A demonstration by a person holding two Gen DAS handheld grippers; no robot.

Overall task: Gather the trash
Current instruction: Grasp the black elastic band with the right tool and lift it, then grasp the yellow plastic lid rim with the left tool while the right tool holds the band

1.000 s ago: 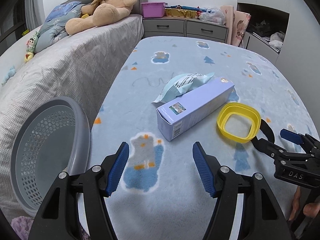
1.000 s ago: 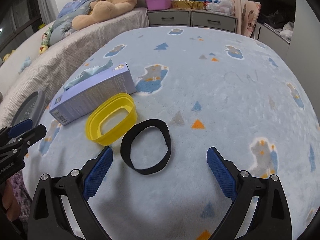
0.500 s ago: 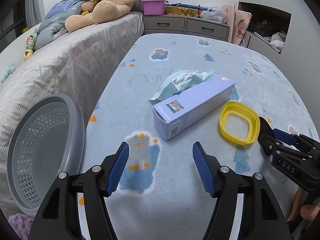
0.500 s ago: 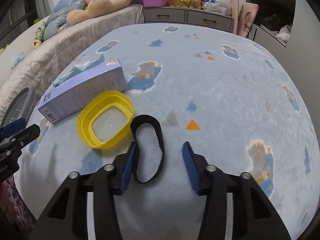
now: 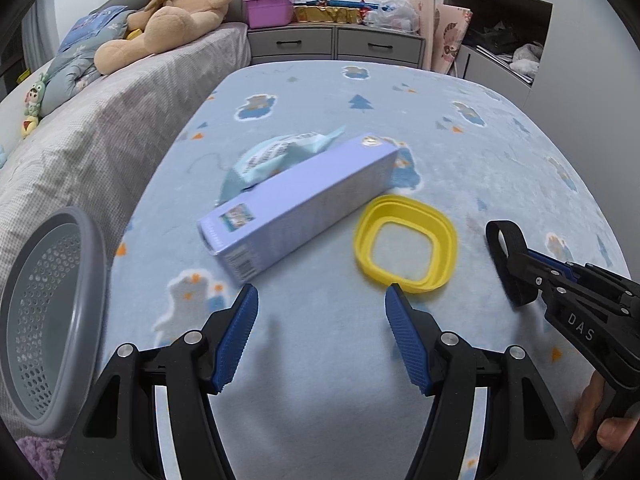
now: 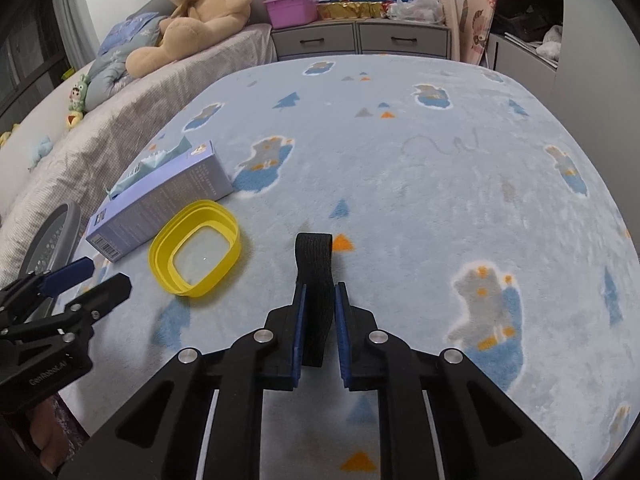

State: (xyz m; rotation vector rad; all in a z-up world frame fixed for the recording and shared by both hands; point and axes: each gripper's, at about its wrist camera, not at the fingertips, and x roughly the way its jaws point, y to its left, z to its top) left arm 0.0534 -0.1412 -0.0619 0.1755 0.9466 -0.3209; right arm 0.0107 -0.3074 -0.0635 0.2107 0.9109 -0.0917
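we find the right gripper (image 6: pixel 319 312) clenched on the black elastic band (image 6: pixel 314 276); its jaws have just been closing, and the band is now pinched flat between the blue pads, one end looping out ahead over the blue patterned blanket (image 6: pixel 400 160). the band's near end is hidden behind the jaws. in the left wrist view the same band (image 5: pixel 506 248) shows only in part, its lower stretch covered by the right gripper's black body.

the left gripper (image 5: pixel 320 320) stands released, nothing between its pads, above bare blanket just short of the lilac carton (image 5: pixel 304 204). the carton is blurred there, so its print cannot be read. the pale blue wrapper (image 5: pixel 272 156) lies behind the carton and touching it, largely hidden in the right wrist view. the yellow ring container (image 5: pixel 404 244) sits just beside the carton; whether they touch we cannot tell.

the grey perforated basket (image 5: pixel 48 320) is cut off at the left edge. part of a hand (image 5: pixel 600 416) shows at the lower right corner, mostly out of frame.
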